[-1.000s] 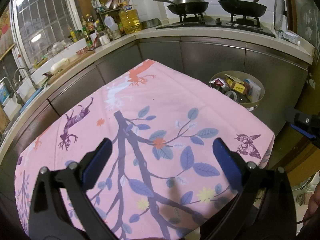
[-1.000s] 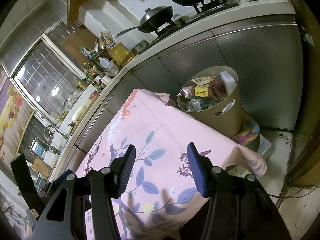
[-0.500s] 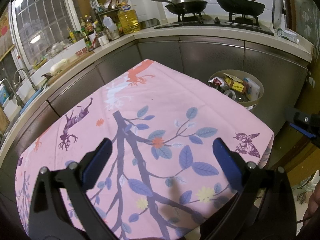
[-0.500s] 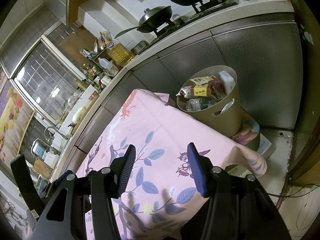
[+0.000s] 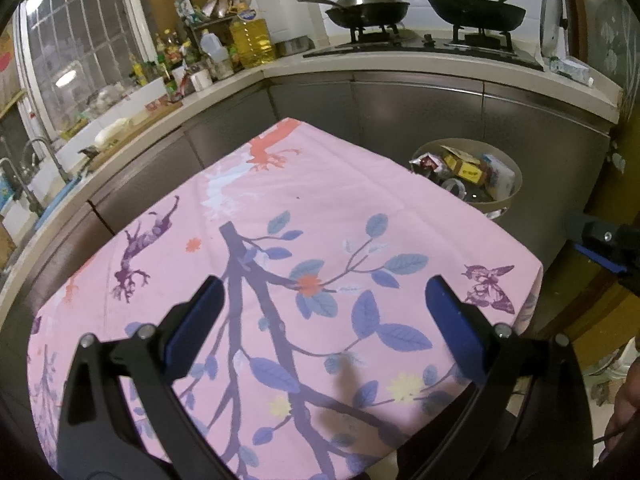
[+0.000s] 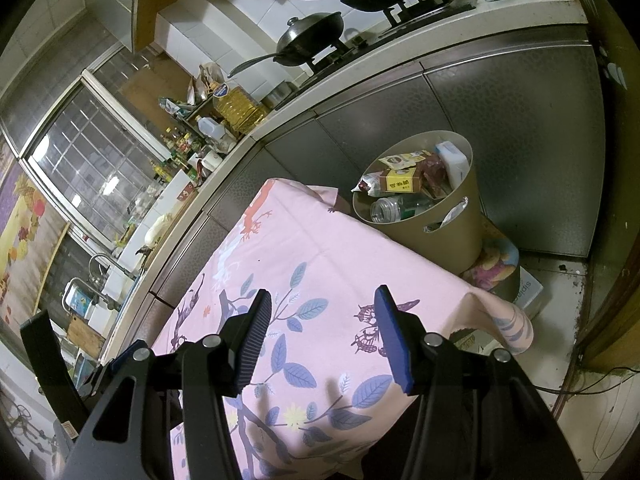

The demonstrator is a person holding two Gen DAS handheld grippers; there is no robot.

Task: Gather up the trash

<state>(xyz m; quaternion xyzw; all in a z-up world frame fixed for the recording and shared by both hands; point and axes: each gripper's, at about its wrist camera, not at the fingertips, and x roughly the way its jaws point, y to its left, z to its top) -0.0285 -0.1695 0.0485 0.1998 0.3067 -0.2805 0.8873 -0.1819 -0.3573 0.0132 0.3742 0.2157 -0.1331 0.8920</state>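
Both grippers agape, empty — left gripper [image 5: 320,304], right gripper [image 6: 322,312]; round tan bin [image 6: 448,236] crammed — smooth floral cloth [image 5: 320,208].

Tablecloth [image 5: 320,208]: pink, printed with purple branches, blue-grey leaves, an orange-red flower, small yellow flowers, purple butterflies. Trash bin [image 6: 444,236]: tan. In it, a yellow carton [image 6: 402,182] with dark lettering and a clear plastic bottle [image 6: 400,208]. Cabinet fronts [image 5: 420,108]: dark grey, speckled metal. Counter [image 5: 400,66]: cream. Woks [image 5: 476,10]: black. Oil jug [image 5: 252,42]: yellow. Gripper pads: blue on black frames.
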